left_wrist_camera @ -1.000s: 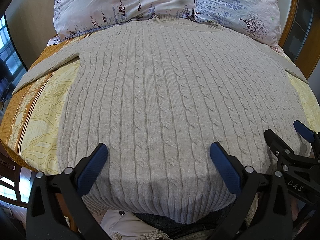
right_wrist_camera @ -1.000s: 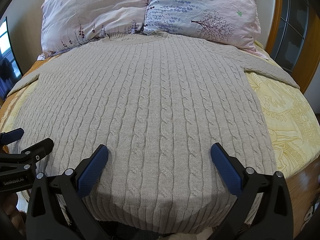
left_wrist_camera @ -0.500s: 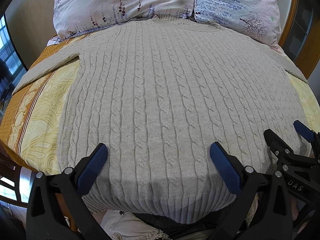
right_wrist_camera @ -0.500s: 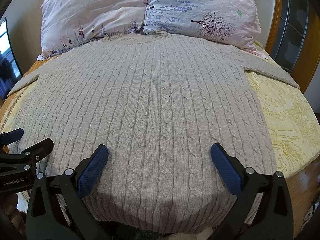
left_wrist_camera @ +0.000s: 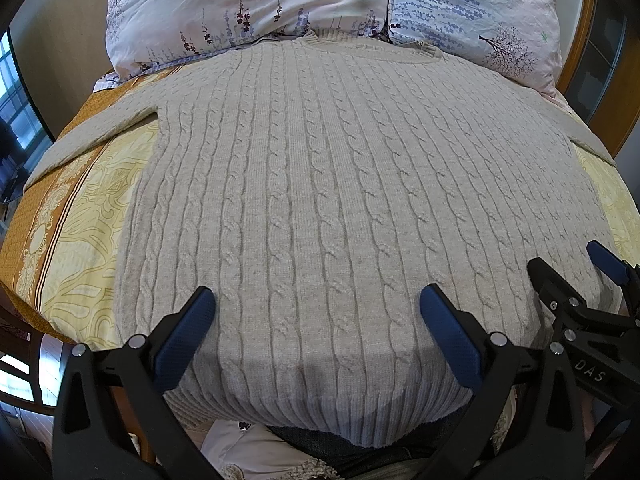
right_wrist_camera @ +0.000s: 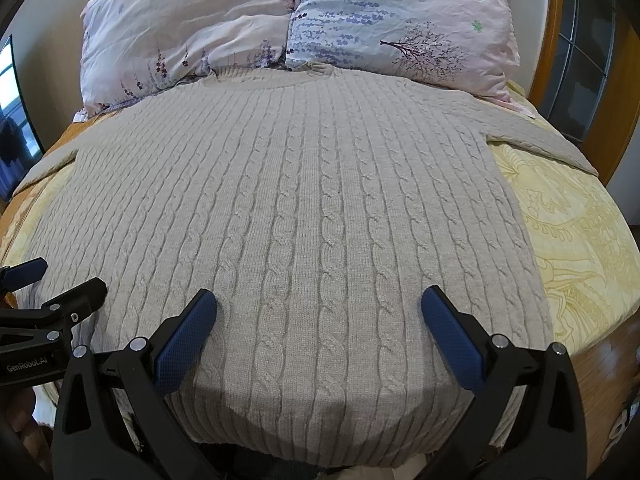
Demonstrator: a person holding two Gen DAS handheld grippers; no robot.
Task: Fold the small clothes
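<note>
A beige cable-knit sweater (left_wrist_camera: 320,200) lies flat and face up on the bed, collar toward the pillows and hem at the near edge; it also shows in the right wrist view (right_wrist_camera: 304,216). Its sleeves spread out to both sides. My left gripper (left_wrist_camera: 316,312) is open and empty, hovering over the hem left of centre. My right gripper (right_wrist_camera: 320,312) is open and empty over the hem right of centre. Each gripper shows at the edge of the other's view: the right one (left_wrist_camera: 576,276) and the left one (right_wrist_camera: 52,280).
Two floral pillows (left_wrist_camera: 248,4) (right_wrist_camera: 400,20) lie at the head of the bed. A yellow and orange patterned sheet (left_wrist_camera: 80,208) (right_wrist_camera: 580,248) covers the mattress. A wooden headboard (right_wrist_camera: 556,20) stands at the right. Wooden floor (right_wrist_camera: 600,360) lies beyond the near right bed edge.
</note>
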